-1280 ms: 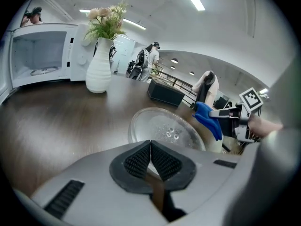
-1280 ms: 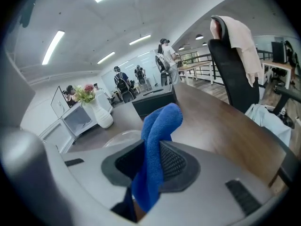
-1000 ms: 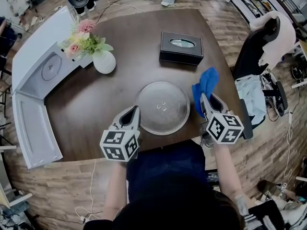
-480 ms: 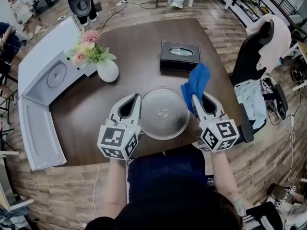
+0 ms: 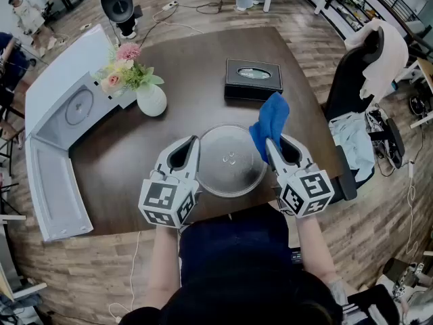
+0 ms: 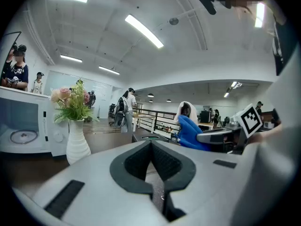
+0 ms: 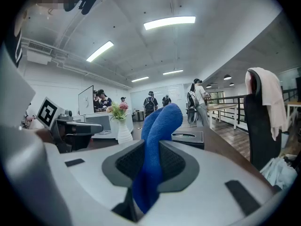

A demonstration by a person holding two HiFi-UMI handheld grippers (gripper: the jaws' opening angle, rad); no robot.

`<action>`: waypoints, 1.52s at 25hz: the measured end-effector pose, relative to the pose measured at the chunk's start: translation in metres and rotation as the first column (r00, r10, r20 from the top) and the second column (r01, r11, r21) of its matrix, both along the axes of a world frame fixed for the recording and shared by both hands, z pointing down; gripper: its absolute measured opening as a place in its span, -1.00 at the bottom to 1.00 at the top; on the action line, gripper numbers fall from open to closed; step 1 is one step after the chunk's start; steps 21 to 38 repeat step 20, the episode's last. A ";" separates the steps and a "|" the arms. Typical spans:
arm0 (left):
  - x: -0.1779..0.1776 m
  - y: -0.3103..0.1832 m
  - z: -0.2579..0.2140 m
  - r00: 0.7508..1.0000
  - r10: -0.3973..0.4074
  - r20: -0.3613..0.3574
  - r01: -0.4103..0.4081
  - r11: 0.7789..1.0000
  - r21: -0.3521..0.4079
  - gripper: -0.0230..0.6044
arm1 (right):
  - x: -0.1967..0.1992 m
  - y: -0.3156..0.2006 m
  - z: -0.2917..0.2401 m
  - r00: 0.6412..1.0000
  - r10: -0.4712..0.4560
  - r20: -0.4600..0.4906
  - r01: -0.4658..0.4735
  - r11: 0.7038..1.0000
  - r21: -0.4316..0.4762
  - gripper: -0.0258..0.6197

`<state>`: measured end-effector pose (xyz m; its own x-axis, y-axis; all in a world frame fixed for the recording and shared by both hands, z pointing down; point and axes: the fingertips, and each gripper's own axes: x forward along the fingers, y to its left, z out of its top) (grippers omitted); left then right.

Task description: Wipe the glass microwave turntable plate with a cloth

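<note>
Finds the round clear glass turntable plate (image 5: 231, 160) lying flat near the front edge of the dark brown wooden table (image 5: 196, 66), between the two grippers and in the same spot as a second ago, judged against the black tissue box (image 5: 255, 78) behind it. Marks one real change: a shift of the right gripper (image 5: 276, 144) inward, from well off the plate's right side to a place at its right rim, so that the bright blue cloth (image 5: 270, 119) now overlaps the glass edge in the head view. Shows those jaws clenched on the lower part of the cloth, with the free end standing up and forward past the tips rather than spread flat. Cannot settle from any view whether fabric touches the glass yet. Keeps the left gripper (image 5: 184, 151) just beside the plate's left rim, much as before, jaws drawn together at the tips with nothing between them. Reads as the close of the approach rather than the wipe itself, with no stroke across the glass apparent so far. Calls next for lowering the cloth onto the surface and sweeping it across. Warns of one risk: smooth glass on a polished table may slide or spin under a sideways push unless steadied at the rim.
</note>
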<state>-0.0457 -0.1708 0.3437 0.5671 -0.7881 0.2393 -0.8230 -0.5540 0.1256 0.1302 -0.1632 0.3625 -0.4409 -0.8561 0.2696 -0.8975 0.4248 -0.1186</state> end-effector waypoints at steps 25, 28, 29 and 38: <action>-0.002 0.008 0.015 1.000 -0.004 0.008 0.005 0.999 -0.044 -0.91 | -0.009 -0.003 0.011 1.000 -0.016 -0.012 0.015 0.999 -0.046 -0.69; -0.002 0.008 0.015 1.000 -0.004 0.008 0.005 0.999 -0.044 -0.91 | -0.009 -0.003 0.011 1.000 -0.016 -0.012 0.015 0.999 -0.046 -0.69; -0.002 0.008 0.015 1.000 -0.004 0.008 0.005 0.999 -0.044 -0.91 | -0.009 -0.003 0.011 1.000 -0.016 -0.012 0.015 0.999 -0.046 -0.69; -0.002 0.008 0.015 1.000 -0.004 0.008 0.005 0.999 -0.044 -0.91 | -0.009 -0.003 0.011 1.000 -0.016 -0.012 0.015 0.999 -0.046 -0.69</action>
